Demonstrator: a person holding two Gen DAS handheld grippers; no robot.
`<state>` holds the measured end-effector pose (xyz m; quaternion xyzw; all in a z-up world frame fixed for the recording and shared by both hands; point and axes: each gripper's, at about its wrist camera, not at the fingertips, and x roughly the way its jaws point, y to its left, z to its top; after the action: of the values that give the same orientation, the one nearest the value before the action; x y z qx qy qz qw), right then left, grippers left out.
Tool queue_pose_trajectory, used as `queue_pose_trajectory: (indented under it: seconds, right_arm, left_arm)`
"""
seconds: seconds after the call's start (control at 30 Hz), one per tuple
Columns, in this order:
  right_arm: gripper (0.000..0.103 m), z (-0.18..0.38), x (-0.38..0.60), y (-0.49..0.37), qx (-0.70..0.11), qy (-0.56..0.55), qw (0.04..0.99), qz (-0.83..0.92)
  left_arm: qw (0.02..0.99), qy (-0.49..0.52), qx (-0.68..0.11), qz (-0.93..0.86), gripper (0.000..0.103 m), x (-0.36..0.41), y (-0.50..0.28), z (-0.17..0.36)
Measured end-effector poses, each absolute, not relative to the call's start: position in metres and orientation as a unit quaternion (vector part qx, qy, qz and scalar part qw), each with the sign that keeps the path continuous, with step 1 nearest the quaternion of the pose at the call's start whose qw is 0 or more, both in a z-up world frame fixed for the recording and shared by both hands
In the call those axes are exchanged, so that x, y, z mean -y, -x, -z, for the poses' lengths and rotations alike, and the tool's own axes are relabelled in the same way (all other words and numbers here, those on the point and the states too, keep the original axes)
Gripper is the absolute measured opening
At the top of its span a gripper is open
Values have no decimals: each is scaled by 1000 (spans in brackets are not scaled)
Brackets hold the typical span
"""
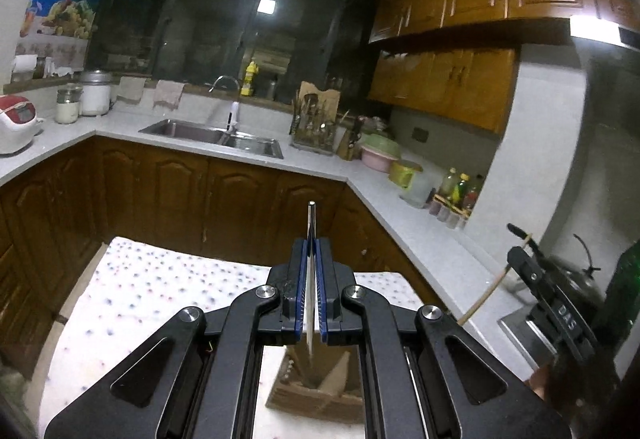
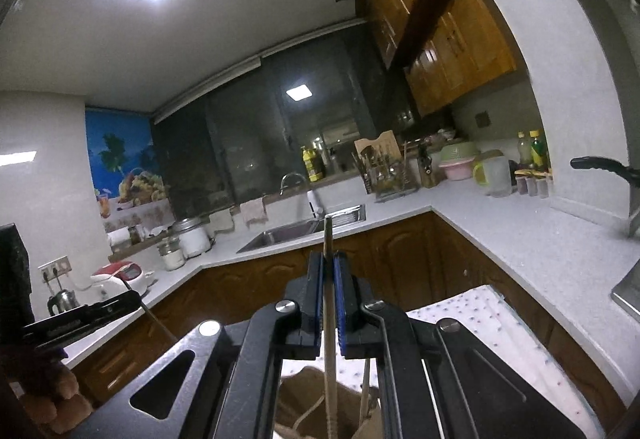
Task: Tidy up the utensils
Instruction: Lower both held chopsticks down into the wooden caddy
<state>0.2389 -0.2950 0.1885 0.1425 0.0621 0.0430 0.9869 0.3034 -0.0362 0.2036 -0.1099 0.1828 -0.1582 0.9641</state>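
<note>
My left gripper [image 1: 311,255] is shut on a thin silver utensil [image 1: 311,223] that stands upright between the blue pads; its lower end hangs over a brown cardboard box [image 1: 316,395]. My right gripper [image 2: 329,267] is shut on a pale chopstick [image 2: 328,239] with a metal tip, held upright over the same brown box [image 2: 304,391]. The right gripper also shows at the right edge of the left wrist view [image 1: 520,239], holding the chopstick [image 1: 486,295]. The left gripper shows at the left of the right wrist view [image 2: 132,297].
The box stands on a white dotted cloth [image 1: 160,291] on a small table. Behind are brown cabinets, a grey counter [image 1: 380,195] with a steel sink [image 1: 212,135], a utensil rack [image 1: 314,127], bowls, bottles, a rice cooker [image 1: 16,123].
</note>
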Motion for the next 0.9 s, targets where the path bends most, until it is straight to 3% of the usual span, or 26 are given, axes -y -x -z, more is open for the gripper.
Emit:
queue_pose_trajectory:
  seconds: [0.57, 0.9]
  right_arm:
    - [5, -104, 287, -263, -129, -131, 982, -33]
    - [5, -96, 288, -264, -147, -134, 979, -34]
  left_arm:
    - [950, 99, -256, 149, 4, 58, -335, -115]
    - [946, 96, -272, 149, 4, 63, -338, -107]
